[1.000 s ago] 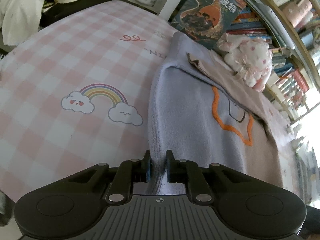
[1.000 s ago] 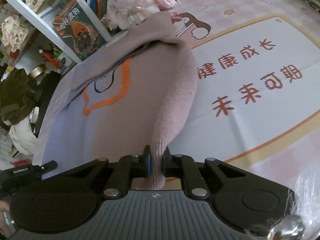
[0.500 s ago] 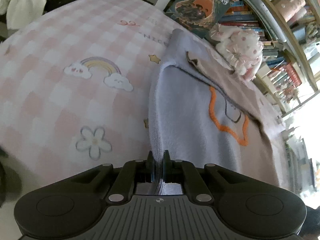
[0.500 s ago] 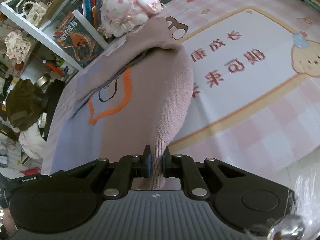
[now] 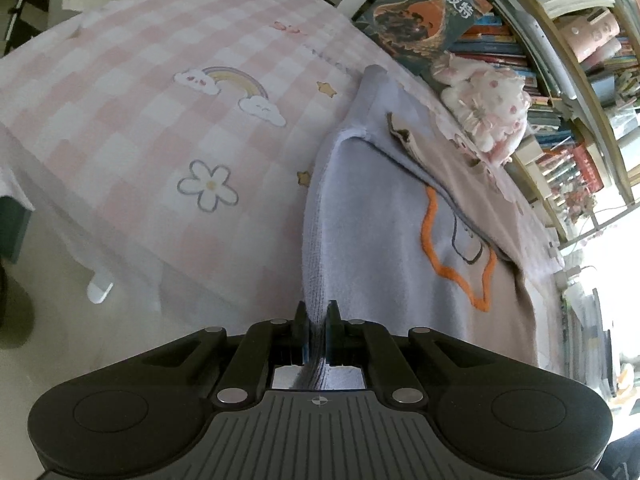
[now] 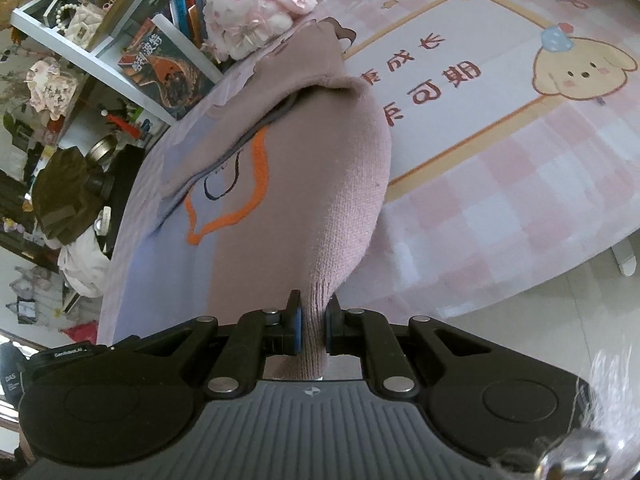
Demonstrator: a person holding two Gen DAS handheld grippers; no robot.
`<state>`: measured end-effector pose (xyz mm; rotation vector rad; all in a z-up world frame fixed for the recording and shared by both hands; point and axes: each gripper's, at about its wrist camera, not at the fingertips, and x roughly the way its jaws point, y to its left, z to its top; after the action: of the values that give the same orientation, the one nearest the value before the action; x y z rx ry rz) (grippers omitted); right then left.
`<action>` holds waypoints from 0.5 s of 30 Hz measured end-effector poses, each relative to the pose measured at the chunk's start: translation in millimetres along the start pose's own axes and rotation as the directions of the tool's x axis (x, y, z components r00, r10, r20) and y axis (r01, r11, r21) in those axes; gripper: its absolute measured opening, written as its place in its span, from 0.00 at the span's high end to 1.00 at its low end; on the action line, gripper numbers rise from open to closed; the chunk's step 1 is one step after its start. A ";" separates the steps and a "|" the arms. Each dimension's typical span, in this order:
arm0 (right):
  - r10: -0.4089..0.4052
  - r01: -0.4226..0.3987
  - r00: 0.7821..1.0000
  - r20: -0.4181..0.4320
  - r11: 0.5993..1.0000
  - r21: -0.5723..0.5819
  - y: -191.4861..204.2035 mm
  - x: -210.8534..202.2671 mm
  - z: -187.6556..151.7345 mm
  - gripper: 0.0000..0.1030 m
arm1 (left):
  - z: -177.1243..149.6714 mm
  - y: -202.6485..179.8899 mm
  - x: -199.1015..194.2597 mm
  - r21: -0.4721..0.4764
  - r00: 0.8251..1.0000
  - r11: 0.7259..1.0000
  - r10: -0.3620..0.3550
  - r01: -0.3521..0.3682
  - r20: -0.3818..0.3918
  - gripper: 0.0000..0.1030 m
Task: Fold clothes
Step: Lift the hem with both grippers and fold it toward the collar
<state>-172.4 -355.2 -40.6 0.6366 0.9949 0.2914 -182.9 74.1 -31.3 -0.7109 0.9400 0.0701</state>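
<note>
Both claws were clamped on the sweater's near hem: left claw [image 5: 316, 330] pinching the lavender corner, right claw [image 6: 312, 330] pinching the pink corner. Sweater [image 5: 384, 248] lay stretched over the pink checked worktop [image 5: 160, 128], hem raised. Judged best: keep both corners level and taut while carrying them.

Both wrist cameras look close along their fingers from the table's near edge, sharing the sweater [image 5: 380, 240] [image 6: 304, 184] and bookshelf [image 5: 560, 92] [image 6: 132, 20].
</note>
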 end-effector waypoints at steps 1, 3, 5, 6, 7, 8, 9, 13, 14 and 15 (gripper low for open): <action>0.000 0.000 1.000 0.002 1.000 -0.002 -0.3 -1.8 -0.4 0.91 | -1.3 0.0 -0.3 0.001 1.000 1.000 -0.003 0.003 0.000 0.95; 0.001 -0.001 1.000 0.007 1.000 -0.005 -0.7 -5.3 -1.1 0.91 | -3.4 0.9 -1.3 -0.001 1.000 1.000 -0.014 0.014 0.001 0.95; 0.003 -0.003 1.000 0.010 1.000 -0.010 -0.3 -8.9 -1.0 0.91 | -5.2 4.4 -3.3 -0.024 1.000 0.999 -0.029 0.029 0.001 0.96; 0.004 -0.004 1.000 0.010 1.000 -0.013 -0.3 -10.6 -0.9 0.91 | -6.2 6.2 -4.3 -0.036 0.999 0.999 -0.037 0.037 0.001 0.96; 0.004 -0.004 1.000 0.008 1.000 -0.016 -0.4 -12.4 -0.7 0.91 | -6.9 7.7 -5.1 -0.049 0.999 0.998 -0.045 0.045 0.001 0.96; 0.005 -0.005 1.000 0.001 1.000 -0.019 -1.0 -14.3 -0.4 0.91 | -7.9 9.0 -6.2 -0.064 0.999 0.997 -0.054 0.054 0.000 0.96; 0.006 -0.006 1.000 -0.007 1.000 -0.022 -1.5 -16.3 -0.1 0.91 | -9.0 10.2 -7.2 -0.078 0.998 0.995 -0.064 0.064 -0.001 0.96; 0.018 -0.018 1.000 -0.024 0.999 -0.030 -0.7 -26.1 3.9 0.91 | -11.6 15.0 -12.3 -0.151 0.993 0.982 -0.116 0.116 0.004 0.96; 0.044 -0.044 0.999 -0.009 0.999 -0.018 0.9 -30.8 8.9 0.91 | -10.4 14.7 -15.1 -0.179 0.989 0.973 -0.147 0.148 0.018 0.96; 0.070 -0.070 0.997 0.007 0.997 -0.006 2.4 -35.5 13.9 0.91 | -7.7 13.1 -18.5 -0.201 0.983 0.962 -0.182 0.186 0.040 0.96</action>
<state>-179.1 -376.2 -9.4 0.6682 0.9662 0.3538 -204.2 84.2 -27.2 -0.9839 0.8497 0.0100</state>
